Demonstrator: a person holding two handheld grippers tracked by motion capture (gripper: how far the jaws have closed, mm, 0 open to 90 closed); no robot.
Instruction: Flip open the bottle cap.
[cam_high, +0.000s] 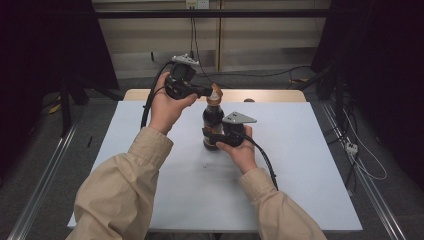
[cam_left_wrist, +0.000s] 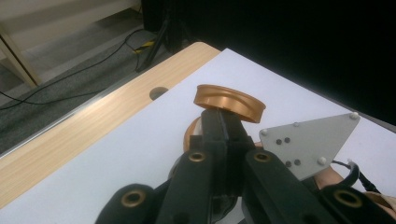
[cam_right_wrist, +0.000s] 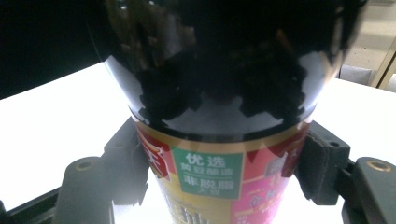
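The right gripper (cam_high: 212, 136) squeezes the dark sauce bottle (cam_high: 213, 120) so it stands still on the white table (cam_high: 300, 165). The left gripper (cam_high: 209, 91) pinches the gold cap (cam_left_wrist: 229, 102), tilted just above the bottle's top, probably to take it off.

The left tongs (cam_high: 212, 92) sit raised at upper centre of the high view, jaws pinched together. Just below, the right tongs (cam_high: 210, 136) sit lower, jaws clamped, both sleeved forearms reaching up from the bottom edge.

A dark bottle (cam_high: 213, 125) with a red-gold label stands upright mid-table, its gold cap (cam_left_wrist: 229, 102) lifted off, tilted above it.
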